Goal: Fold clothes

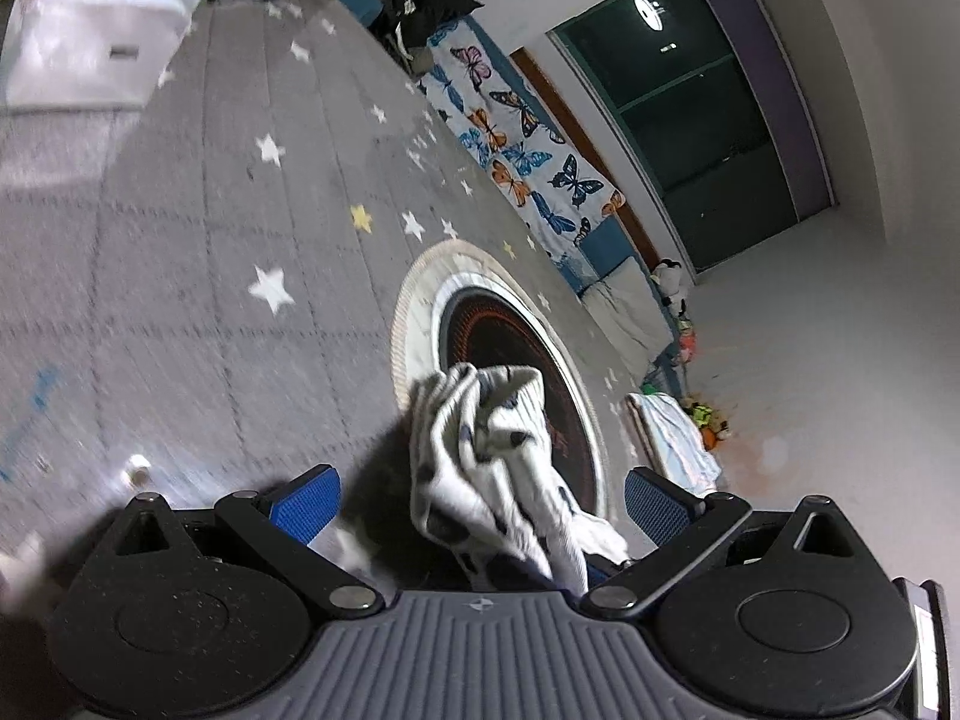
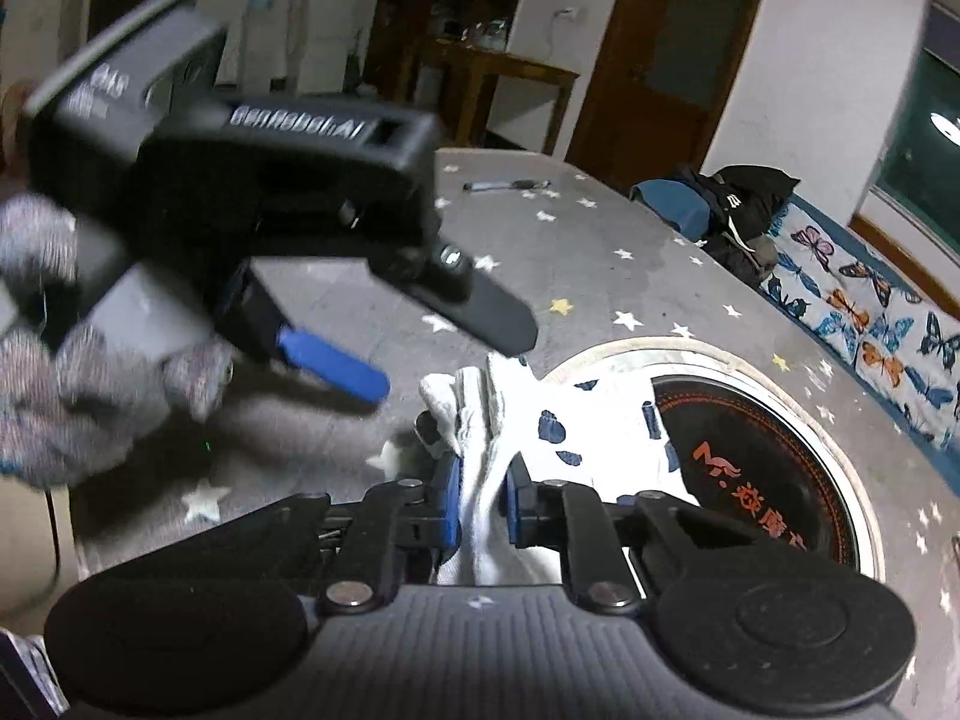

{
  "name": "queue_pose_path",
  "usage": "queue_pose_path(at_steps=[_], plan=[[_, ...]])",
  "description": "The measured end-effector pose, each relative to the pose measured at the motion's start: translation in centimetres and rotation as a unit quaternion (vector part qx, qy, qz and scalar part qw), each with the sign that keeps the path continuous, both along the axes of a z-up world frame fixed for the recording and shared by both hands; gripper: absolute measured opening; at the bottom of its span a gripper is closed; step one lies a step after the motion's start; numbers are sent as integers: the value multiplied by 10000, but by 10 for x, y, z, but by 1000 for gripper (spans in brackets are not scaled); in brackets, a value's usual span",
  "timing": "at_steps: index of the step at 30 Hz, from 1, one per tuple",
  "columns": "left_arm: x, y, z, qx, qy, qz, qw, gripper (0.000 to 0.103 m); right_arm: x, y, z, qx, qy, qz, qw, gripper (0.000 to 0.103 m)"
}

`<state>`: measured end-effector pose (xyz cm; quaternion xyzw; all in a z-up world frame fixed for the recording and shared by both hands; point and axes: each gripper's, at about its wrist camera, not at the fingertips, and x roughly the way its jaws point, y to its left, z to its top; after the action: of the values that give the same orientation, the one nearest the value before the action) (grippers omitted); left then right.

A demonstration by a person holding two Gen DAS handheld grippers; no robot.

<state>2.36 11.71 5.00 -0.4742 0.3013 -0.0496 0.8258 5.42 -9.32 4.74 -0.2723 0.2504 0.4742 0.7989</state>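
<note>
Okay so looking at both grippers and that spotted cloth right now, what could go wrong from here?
1. Only the right gripper is clamped on the spotted cloth; the left gripper is open, so the bunched fabric may sag or twist instead of folding flat.
2. The grippers are close together; closing the left one blindly could knock the right.
3. The cloth hangs over the round black hotplate set in the table; dragging could catch its rim.

round cooktop in star-patterned tablecloth
</note>
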Motion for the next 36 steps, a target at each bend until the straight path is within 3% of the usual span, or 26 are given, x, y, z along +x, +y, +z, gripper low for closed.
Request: queue_pose_path(at_steps=[3, 13, 19, 23, 31, 36], plan=[[4, -6, -6, -295, 83, -29, 9995, 103, 3, -6, 3, 112, 12, -45, 9999, 13], [22, -27, -9, -499, 165, -184, 9984, 102, -2, -22, 4, 281, -28, -12, 9996, 12], [26, -31, -17, -621, 215, -357, 9972, 79, -16, -27, -1, 264, -116, 189, 9994, 12], [25, -29, -23, -677, 274, -431, 9964, 53, -26, -29, -6, 229, -217, 319, 9990, 12], [25, -26, -28, -745, 325, -513, 9954, 53, -32, -37, -7, 378, -161, 411, 9983, 12], [25, -28, -26, -571, 305, -536, 9965, 48, -38, -43, -4, 444, -135, 506, 9976, 10]])
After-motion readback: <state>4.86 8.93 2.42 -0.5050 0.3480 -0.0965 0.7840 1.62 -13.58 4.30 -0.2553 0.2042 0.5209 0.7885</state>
